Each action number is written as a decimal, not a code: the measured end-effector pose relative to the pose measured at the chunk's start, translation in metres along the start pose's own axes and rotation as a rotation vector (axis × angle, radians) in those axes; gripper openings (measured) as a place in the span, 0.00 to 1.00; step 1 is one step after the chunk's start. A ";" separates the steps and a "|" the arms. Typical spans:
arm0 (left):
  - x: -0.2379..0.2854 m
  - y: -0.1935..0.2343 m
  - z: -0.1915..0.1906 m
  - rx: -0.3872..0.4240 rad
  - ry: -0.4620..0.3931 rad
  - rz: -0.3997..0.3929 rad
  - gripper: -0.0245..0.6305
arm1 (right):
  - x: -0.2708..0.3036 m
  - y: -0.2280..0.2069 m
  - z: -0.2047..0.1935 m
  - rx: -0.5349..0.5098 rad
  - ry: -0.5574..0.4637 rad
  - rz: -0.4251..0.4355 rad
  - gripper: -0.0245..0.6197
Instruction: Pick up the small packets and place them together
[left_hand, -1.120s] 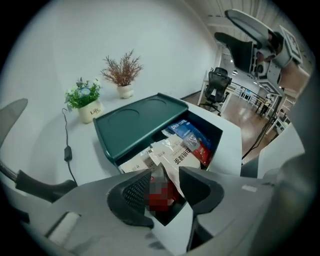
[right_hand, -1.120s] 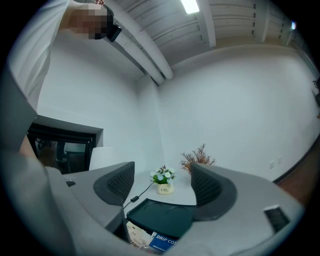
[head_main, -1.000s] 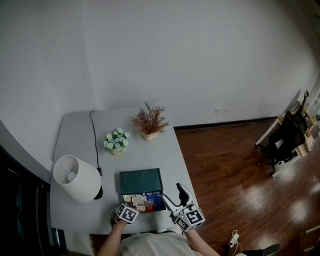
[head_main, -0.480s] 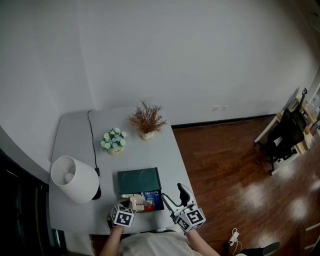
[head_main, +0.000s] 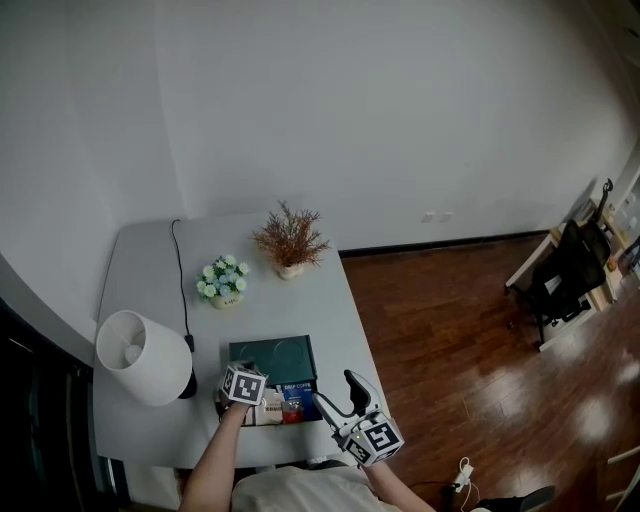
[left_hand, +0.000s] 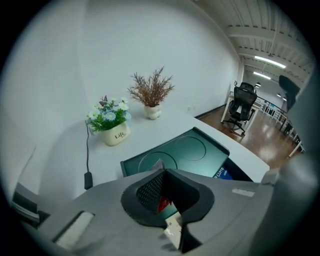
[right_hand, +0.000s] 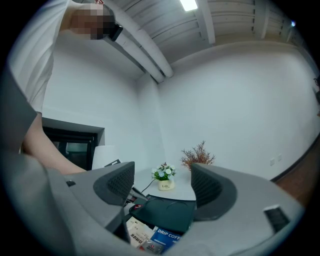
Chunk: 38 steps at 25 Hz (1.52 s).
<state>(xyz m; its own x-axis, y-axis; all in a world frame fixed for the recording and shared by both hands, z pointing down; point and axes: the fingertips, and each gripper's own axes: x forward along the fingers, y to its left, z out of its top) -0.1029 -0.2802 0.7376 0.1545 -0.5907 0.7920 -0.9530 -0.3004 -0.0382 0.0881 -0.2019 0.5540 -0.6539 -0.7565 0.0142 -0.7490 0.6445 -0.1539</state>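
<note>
Left gripper (left_hand: 165, 197) is clamped on a packet (left_hand: 172, 226), held near the tray (left_hand: 190, 155) edge. Right gripper (right_hand: 163, 189) is wide, empty, level. Best approach: firm pinch, lower flat beside the other packets (right_hand: 136, 231), release only on contact.

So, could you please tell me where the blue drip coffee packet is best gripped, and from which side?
Probably its right edge. The blue drip coffee packet lies flat beside the green tray, with beige packets on its left, so the open right gripper should come down from the right, tilted, and pinch that free thin edge.
</note>
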 end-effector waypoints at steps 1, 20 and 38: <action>0.006 0.000 -0.002 -0.013 0.017 -0.007 0.07 | -0.002 -0.001 0.000 0.001 0.001 -0.003 0.57; -0.100 -0.017 0.026 -0.066 -0.460 -0.073 0.57 | 0.004 -0.006 -0.002 0.027 -0.001 0.007 0.57; -0.280 0.005 0.032 -0.218 -1.019 0.057 0.50 | -0.002 0.010 0.032 -0.056 -0.104 -0.007 0.57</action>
<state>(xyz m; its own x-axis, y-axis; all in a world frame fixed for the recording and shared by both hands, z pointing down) -0.1423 -0.1402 0.4961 0.1581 -0.9822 -0.1011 -0.9765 -0.1707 0.1316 0.0855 -0.1979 0.5208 -0.6363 -0.7663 -0.0883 -0.7600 0.6424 -0.0987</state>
